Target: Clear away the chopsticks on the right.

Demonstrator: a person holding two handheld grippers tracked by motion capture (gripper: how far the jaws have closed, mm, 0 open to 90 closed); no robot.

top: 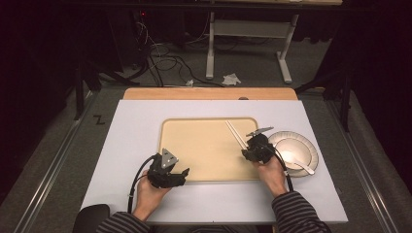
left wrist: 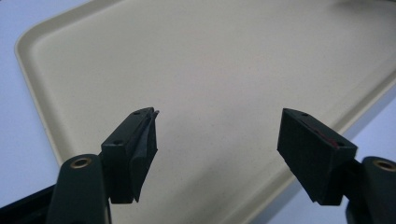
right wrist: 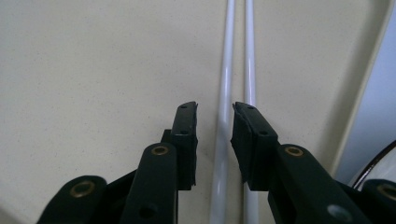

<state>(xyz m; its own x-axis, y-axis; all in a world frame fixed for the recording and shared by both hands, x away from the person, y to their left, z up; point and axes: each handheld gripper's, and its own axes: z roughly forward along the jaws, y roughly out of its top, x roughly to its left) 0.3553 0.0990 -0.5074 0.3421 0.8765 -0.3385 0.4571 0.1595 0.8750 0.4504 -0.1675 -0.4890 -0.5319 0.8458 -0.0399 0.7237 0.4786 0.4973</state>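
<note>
chopsticks (right wrist: 236,70) lay on the tray (top: 194,145), your right gripper (right wrist: 215,126) partly open around them, unclamped; left gripper (left wrist: 217,140) gaped wide, empty. a careless nudge could've scattered them.

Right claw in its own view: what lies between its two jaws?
One white chopstick lies in the gap of the right claw on the beige tray, untouched; its twin runs beneath the right-hand jaw.

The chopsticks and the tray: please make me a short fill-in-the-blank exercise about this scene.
1. The two white chopsticks lie on the beige ____.
2. On the plate right of the tray lies a white ____.
3. The left gripper hovers with its jaws ____.
4. The right gripper has its jaws slightly apart above the ____.

Missing words: tray; spoon; open; chopsticks
</note>
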